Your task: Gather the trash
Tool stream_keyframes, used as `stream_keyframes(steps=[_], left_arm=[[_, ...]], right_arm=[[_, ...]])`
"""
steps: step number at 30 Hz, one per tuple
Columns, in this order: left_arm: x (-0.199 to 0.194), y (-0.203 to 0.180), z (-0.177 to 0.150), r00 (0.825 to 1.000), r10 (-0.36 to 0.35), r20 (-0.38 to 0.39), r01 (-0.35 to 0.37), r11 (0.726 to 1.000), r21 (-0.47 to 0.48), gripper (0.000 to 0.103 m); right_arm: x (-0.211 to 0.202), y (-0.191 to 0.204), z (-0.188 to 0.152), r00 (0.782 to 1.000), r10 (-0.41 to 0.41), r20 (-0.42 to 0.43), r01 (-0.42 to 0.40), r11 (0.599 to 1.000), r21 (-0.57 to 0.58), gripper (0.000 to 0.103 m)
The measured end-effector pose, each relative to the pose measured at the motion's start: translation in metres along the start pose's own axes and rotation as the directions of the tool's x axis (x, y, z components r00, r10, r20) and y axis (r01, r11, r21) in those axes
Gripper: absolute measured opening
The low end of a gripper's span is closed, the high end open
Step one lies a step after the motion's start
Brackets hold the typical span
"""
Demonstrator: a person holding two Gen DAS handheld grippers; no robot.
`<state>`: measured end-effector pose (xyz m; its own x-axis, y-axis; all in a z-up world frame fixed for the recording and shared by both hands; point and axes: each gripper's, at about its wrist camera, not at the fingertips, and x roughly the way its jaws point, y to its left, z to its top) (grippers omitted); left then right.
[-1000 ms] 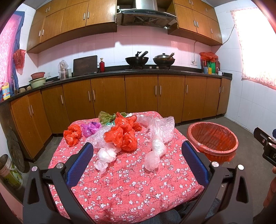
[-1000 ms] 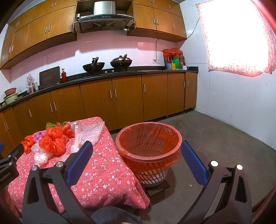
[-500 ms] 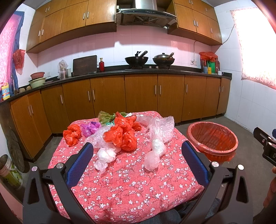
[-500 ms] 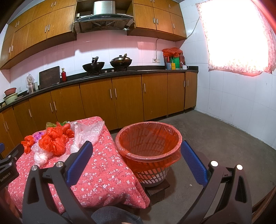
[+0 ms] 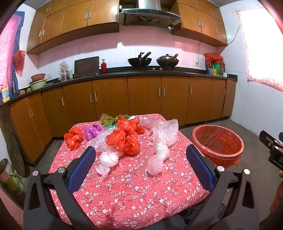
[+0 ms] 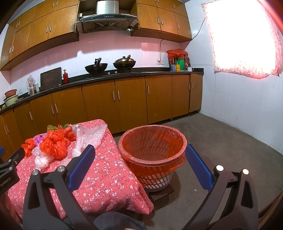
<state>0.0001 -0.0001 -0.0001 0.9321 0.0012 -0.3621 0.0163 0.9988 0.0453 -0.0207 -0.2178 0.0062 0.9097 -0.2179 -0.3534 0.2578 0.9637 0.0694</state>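
Home kitchen: wooden cabinets (image 5: 144,99), woks (image 5: 139,61), range hood (image 5: 150,15).

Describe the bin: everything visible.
The bin is a round, pale plastic basket with slotted walls, lined with a translucent orange-red bag folded over its rim. It stands upright on a small dark block on the concrete floor, close beside the right edge of the table; whether the cloth touches it is unclear. It looks empty inside, as far as both views show. Neither tool touches it.
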Motion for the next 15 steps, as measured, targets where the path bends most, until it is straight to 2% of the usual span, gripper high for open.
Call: stream_keyframes(steps=[15], left_arm=[[0.0000,0.0003,-0.0003,1.000,0.005,-0.002,-0.005,1.000,0.000,0.101]], right_arm=[[0.0017,0.0025,-0.0005,1.000,0.007,-0.004,-0.007,1.000,-0.002,0.099]])
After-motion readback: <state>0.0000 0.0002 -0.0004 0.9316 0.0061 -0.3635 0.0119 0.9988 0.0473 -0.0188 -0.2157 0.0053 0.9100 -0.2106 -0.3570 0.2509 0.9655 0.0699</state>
